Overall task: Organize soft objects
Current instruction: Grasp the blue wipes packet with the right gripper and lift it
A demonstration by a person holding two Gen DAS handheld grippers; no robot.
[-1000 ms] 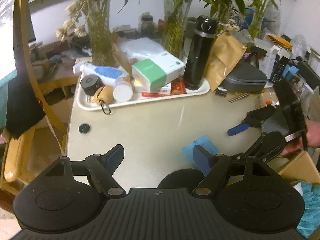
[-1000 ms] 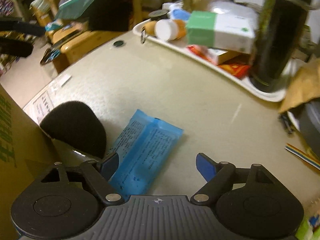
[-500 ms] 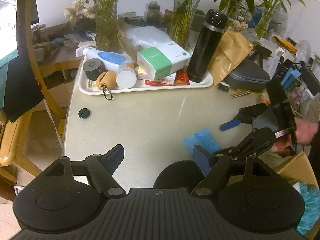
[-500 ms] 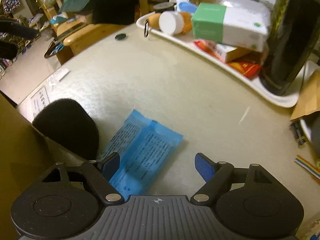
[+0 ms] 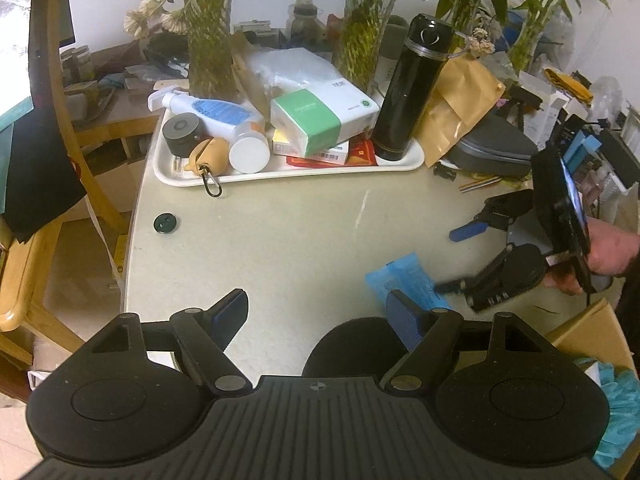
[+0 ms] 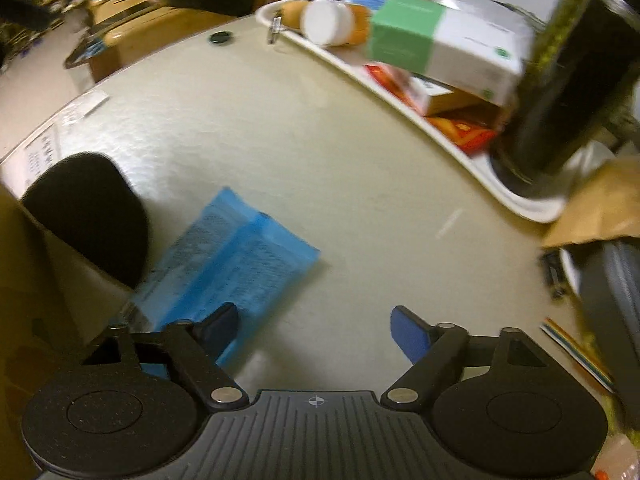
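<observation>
A blue plastic packet [image 6: 232, 268] lies flat on the beige table [image 6: 320, 152], next to a round black soft pad [image 6: 92, 208]. My right gripper [image 6: 314, 330] hovers low over the packet's near end. Its jaws are closing, the left finger sits over the packet's edge, and neither pad presses on it. The left wrist view shows the same packet [image 5: 404, 284], the pad [image 5: 352, 344] and the right gripper [image 5: 460, 260] held by a person's hand [image 5: 608, 252]. My left gripper [image 5: 318, 316] stands open above the table's near edge, holding nothing.
A white tray [image 5: 280, 172] at the back carries a black flask [image 5: 412, 88], a green-and-white tissue pack [image 5: 320, 120] and bottles. A cardboard box [image 5: 592, 332] with something fluffy and teal [image 5: 620, 400] stands at the near right. A small dark button [image 5: 166, 223] lies left.
The right gripper's fingers have drawn closer together, and it has tilted and shifted slightly over the blue packet. The left gripper has kept still and stayed open.
</observation>
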